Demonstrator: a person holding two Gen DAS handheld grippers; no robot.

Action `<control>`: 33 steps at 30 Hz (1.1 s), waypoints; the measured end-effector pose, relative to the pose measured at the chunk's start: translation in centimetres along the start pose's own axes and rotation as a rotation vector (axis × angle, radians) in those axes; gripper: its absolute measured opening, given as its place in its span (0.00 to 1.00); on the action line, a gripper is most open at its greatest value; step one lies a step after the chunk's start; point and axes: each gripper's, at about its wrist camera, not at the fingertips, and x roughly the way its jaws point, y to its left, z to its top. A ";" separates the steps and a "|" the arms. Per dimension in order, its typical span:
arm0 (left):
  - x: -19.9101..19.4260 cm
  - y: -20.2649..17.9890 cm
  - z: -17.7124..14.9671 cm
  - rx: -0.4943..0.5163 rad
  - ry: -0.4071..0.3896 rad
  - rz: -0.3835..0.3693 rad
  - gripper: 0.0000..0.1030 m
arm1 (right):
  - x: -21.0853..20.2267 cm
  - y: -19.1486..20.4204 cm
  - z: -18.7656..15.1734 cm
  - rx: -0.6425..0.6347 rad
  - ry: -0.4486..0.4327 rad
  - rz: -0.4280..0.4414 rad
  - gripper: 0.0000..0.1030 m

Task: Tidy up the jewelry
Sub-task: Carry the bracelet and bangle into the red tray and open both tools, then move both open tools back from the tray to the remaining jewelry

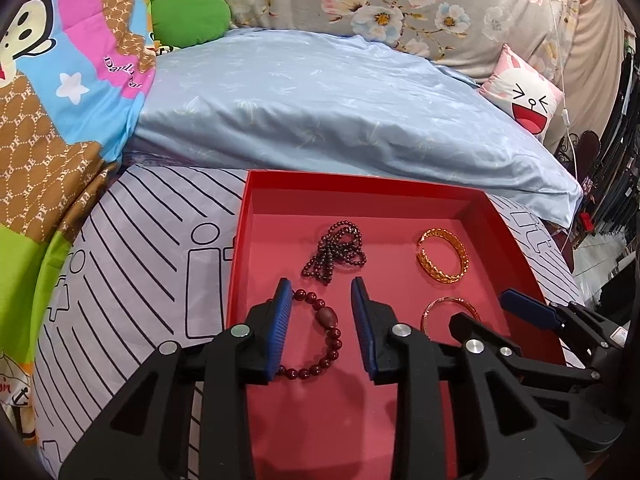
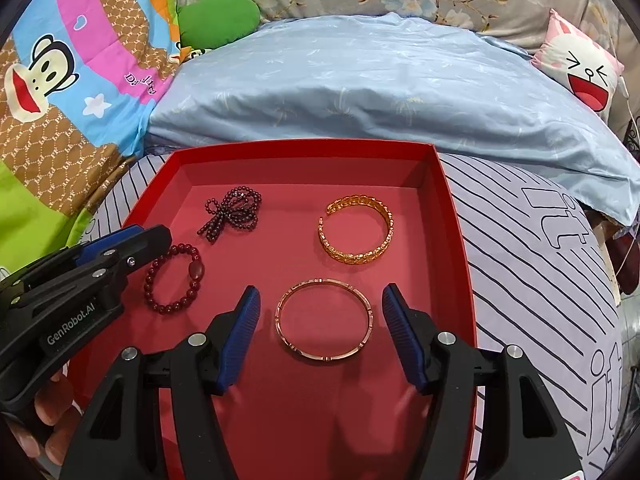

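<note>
A red tray (image 1: pixel 256 184) (image 2: pixel 452 200) lies on the bed with jewelry in it. A red bead bracelet (image 1: pixel 326 340) (image 2: pixel 176 276) lies between the open fingers of my left gripper (image 1: pixel 322 292); touching or not, I cannot tell. A thin rose-gold bangle (image 2: pixel 324 320) (image 1: pixel 440 308) lies between the open fingers of my right gripper (image 2: pixel 320 294). A dark bead strand (image 1: pixel 336 252) (image 2: pixel 232 212) lies bunched at the tray's back left. A wide gold cuff (image 1: pixel 444 256) (image 2: pixel 356 232) lies at the back right. Both grippers are empty.
The tray rests on a striped grey sheet (image 1: pixel 140 240) (image 2: pixel 540 260). A light blue pillow (image 1: pixel 320 108) (image 2: pixel 380 88) lies behind it. A cartoon quilt (image 1: pixel 60 100) is at the left, a green cushion (image 2: pixel 218 20) and a pink cushion (image 1: pixel 524 96) behind.
</note>
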 end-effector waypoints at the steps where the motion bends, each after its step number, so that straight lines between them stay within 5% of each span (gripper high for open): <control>1: -0.2 0.0 0.0 -0.001 -0.002 0.001 0.29 | -0.2 0.0 0.0 -0.001 -0.004 -0.001 0.59; 17: -6.3 -0.7 -1.7 0.016 -0.062 0.007 0.29 | -6.6 0.3 -1.6 -0.014 -0.080 0.000 0.59; 33: -13.4 -1.4 -8.5 0.021 -0.062 0.014 0.29 | -13.5 0.7 -9.2 -0.026 -0.085 -0.007 0.59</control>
